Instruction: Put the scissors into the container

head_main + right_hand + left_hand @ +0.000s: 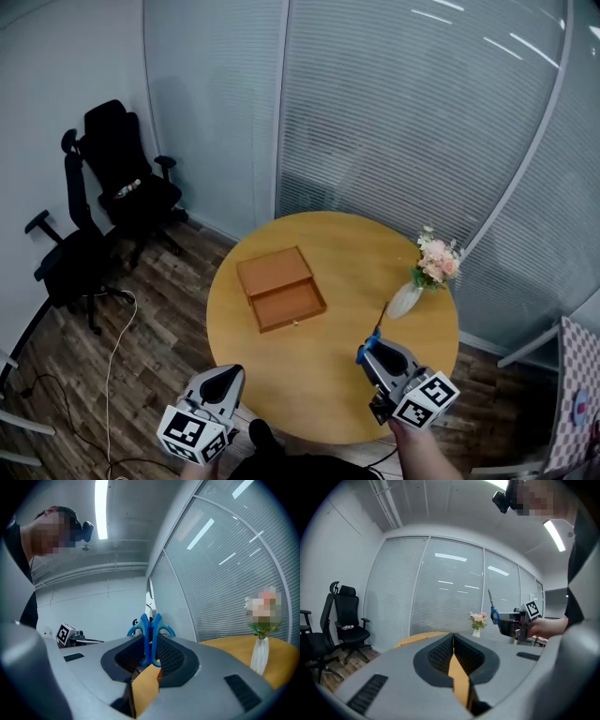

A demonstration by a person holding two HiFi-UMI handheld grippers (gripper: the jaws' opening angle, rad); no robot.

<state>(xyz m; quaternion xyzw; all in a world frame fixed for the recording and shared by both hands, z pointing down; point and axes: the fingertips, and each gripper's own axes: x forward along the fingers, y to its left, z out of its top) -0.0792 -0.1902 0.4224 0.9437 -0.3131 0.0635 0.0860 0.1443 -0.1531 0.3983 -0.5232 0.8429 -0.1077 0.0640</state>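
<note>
My right gripper (367,354) (150,641) is shut on the blue handles of the scissors (150,632). Their closed blades (149,597) point up and away from me. In the head view the scissors (374,336) hang above the right part of the round wooden table (403,366). The left gripper view shows the scissors (492,610) at the right, held in the air. The container, a shallow open wooden box (281,289) with its lid folded back, lies on the table's left half. My left gripper (228,377) (453,651) is shut with nothing in it, at the table's near left edge.
A white vase of pink flowers (427,272) stands at the table's right, close beyond the scissors. Two black office chairs (108,202) stand at the far left on the wooden floor, where a cable (112,366) trails. Glass walls with blinds (403,112) close the back.
</note>
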